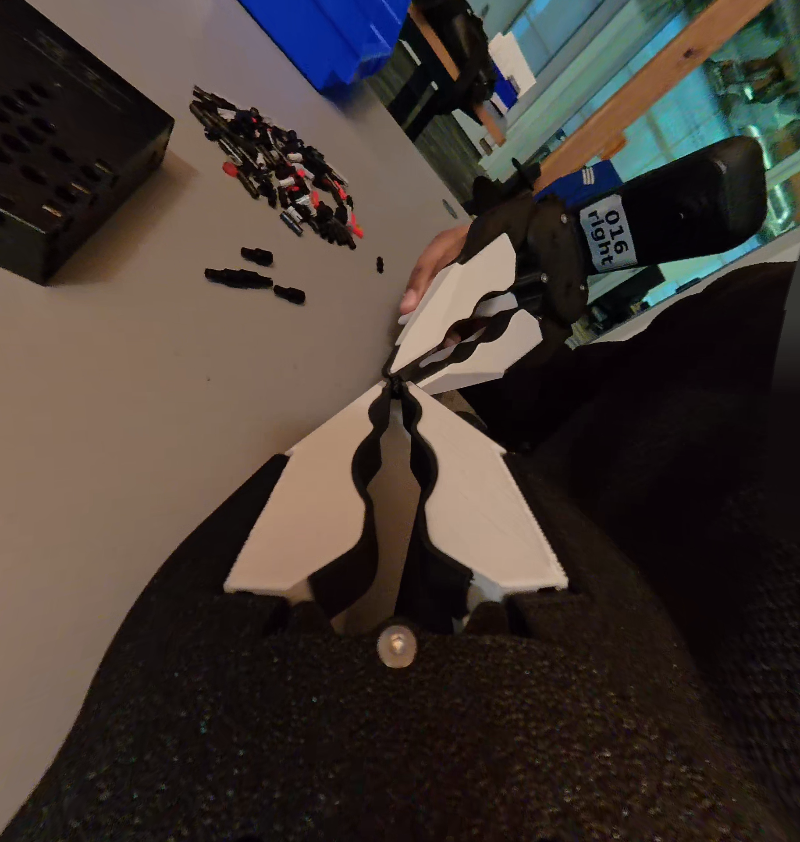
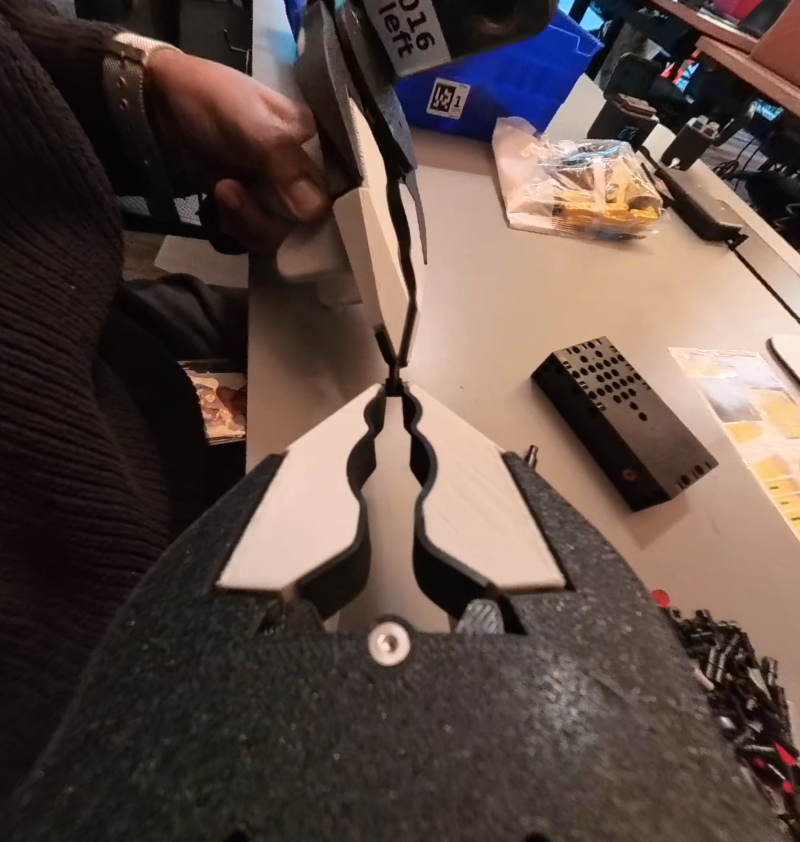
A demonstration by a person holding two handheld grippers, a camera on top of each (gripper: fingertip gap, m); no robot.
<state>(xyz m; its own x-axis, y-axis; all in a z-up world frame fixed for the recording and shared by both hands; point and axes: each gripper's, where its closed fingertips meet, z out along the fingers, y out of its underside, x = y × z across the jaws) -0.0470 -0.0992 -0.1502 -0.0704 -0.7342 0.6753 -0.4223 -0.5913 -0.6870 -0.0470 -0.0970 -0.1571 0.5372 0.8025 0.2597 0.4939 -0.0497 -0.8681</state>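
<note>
My left gripper [image 1: 394, 395] and my right gripper [image 2: 394, 395] meet tip to tip just above the grey table's near edge [image 1: 115, 410]. Each is shut on a small black part [image 1: 394, 383] pinched between the tips; it also shows in the right wrist view [image 2: 393, 386]. I cannot tell whether it is one piece or two joined. The right gripper [image 1: 391, 371] comes in from the upper right in the left wrist view, and the left gripper [image 2: 392, 360] hangs down from above in the right wrist view, held by a hand [image 2: 252, 146].
A pile of small black, red and white parts [image 1: 275, 168] lies on the table, with three loose black pieces [image 1: 238, 275] near it. A black perforated box [image 2: 616, 423], a clear bag of yellow parts [image 2: 584, 182], a printed sheet [image 2: 753, 433] and a blue bin [image 2: 493, 91] stand farther off. Left and right tips are no more than a few centimetres apart.
</note>
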